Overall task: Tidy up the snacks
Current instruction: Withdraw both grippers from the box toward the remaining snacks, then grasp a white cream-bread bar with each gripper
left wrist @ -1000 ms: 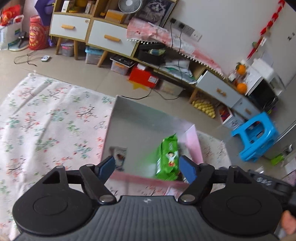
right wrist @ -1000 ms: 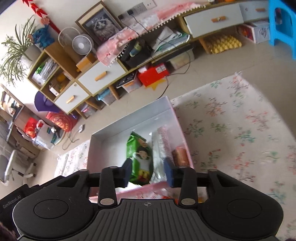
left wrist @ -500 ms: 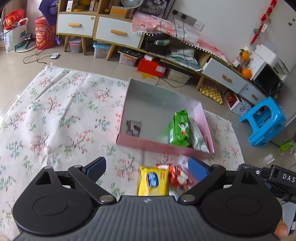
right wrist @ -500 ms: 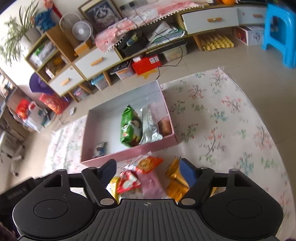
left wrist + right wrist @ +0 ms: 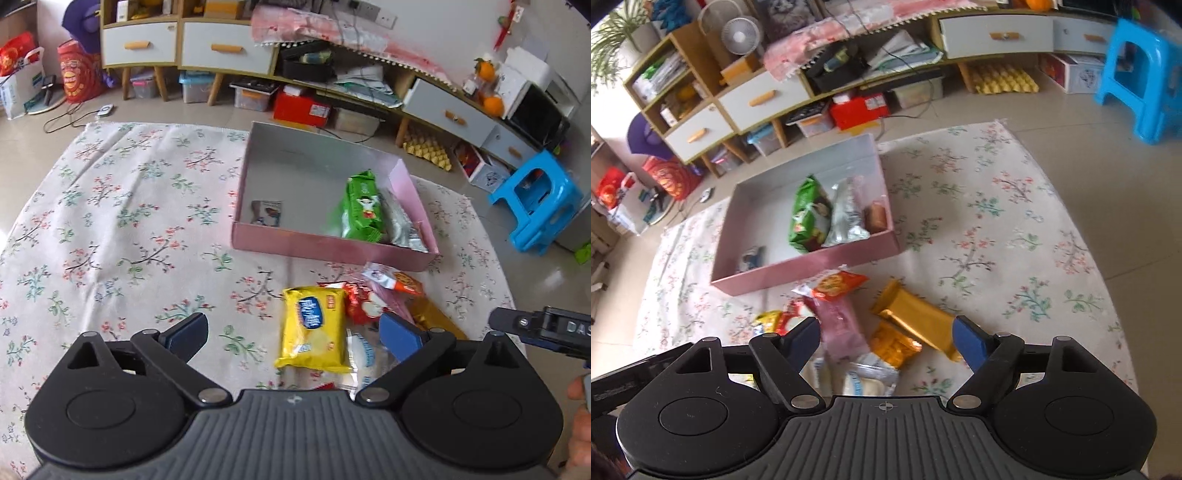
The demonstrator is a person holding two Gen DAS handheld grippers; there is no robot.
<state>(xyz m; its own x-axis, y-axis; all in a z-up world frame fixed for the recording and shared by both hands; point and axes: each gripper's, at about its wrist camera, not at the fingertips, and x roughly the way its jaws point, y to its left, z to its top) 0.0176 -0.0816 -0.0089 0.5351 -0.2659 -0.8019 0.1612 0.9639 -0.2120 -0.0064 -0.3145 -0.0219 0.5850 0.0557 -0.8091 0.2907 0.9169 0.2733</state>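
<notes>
Pink cardboard box (image 5: 332,251) sits on the floral rug (image 5: 122,229) with its silvery inside showing, and that's where we're looking from both sides. Inside it we've got a green snack bag (image 5: 362,206) lying lengthwise toward the right side, a silver foil pack (image 5: 400,221) tucked right beside it, and a small printed packet (image 5: 266,212) off on its own near the front left corner. From the right wrist view there's also a small brownish pack (image 5: 876,216) pressed against the right wall, next to the foil one. The rest of the snacks are piled loose on the rug just in front of the box: a yellow bag (image 5: 314,326) with a blue logo, a red and white packet (image 5: 364,304) touching it, an orange-printed packet (image 5: 834,284) closest to the box wall, a pink wrapper (image 5: 838,325), a gold foil bar (image 5: 916,317) lying diagonally, and a couple of clear-wrapped white ones (image 5: 870,380) nearest to us. Our left tool (image 5: 291,334) is spread wide and holding nothing, hanging above the yellow bag. Our right tool (image 5: 886,341) is also splayed apart and empty, over the pink wrapper and gold bar. A blue plastic stool (image 5: 539,203) stands off the rug to the right.
</notes>
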